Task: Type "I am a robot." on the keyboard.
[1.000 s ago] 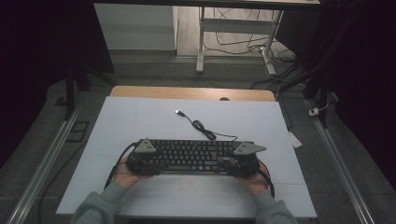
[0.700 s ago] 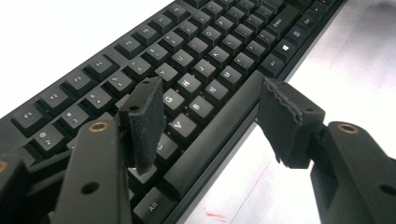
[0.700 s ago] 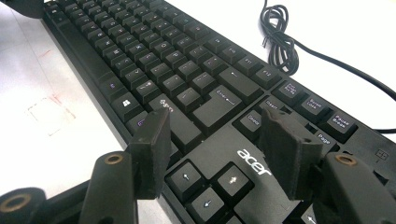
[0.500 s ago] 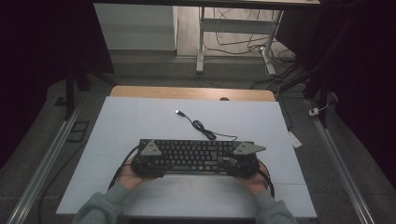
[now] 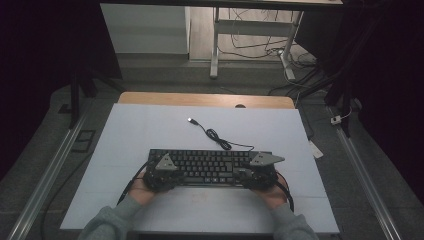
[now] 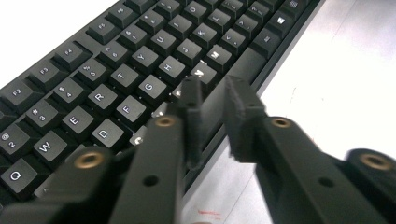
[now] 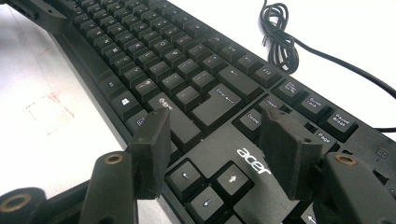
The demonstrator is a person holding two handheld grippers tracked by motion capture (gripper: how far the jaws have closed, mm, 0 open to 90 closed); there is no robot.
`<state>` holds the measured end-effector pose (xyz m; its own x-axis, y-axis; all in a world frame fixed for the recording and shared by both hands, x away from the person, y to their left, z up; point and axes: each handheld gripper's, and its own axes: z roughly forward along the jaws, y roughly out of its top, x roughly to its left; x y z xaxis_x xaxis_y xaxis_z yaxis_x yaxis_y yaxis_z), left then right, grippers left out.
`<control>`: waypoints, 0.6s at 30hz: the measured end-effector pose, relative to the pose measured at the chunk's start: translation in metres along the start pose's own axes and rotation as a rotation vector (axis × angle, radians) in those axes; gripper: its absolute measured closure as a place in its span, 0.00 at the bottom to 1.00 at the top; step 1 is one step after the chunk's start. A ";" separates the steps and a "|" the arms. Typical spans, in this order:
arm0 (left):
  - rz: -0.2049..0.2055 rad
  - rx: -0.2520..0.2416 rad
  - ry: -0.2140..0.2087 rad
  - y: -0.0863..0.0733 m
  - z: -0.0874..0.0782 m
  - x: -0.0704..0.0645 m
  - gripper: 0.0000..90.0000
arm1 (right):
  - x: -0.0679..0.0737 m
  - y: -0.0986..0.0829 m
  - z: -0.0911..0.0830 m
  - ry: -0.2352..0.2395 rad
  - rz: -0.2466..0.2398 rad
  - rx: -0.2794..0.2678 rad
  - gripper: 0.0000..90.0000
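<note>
Since the keyboard [image 5: 210, 167] lies flat mid-table, stiff but long, grip its front edge at both ends; left gripper [image 6: 212, 109] jaws nearly closed over it, right gripper [image 7: 219, 144] jaws wide apart
</note>
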<state>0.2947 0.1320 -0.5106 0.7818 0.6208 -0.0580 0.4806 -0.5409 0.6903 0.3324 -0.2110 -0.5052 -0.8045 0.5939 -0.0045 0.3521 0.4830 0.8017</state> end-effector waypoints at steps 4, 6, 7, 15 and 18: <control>0.007 0.017 0.000 -0.001 0.003 0.001 0.97 | 0.000 0.000 0.000 -0.004 -0.001 0.002 0.49; 0.005 0.022 0.001 -0.001 0.004 0.001 0.98 | 0.000 0.000 0.000 -0.004 -0.001 0.002 0.49; 0.007 0.025 0.002 -0.001 0.005 0.002 0.98 | 0.000 0.000 0.000 -0.004 -0.001 0.003 0.49; 0.008 0.034 0.003 -0.001 0.009 0.002 0.98 | -0.001 0.000 0.000 0.000 0.001 0.004 0.49; 0.007 0.033 0.000 -0.002 0.009 0.002 0.98 | -0.001 0.000 0.000 0.000 0.000 0.003 0.49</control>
<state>0.2992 0.1288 -0.5187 0.7851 0.6171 -0.0527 0.4880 -0.5639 0.6662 0.3329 -0.2117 -0.5054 -0.8044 0.5941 -0.0049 0.3536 0.4853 0.7997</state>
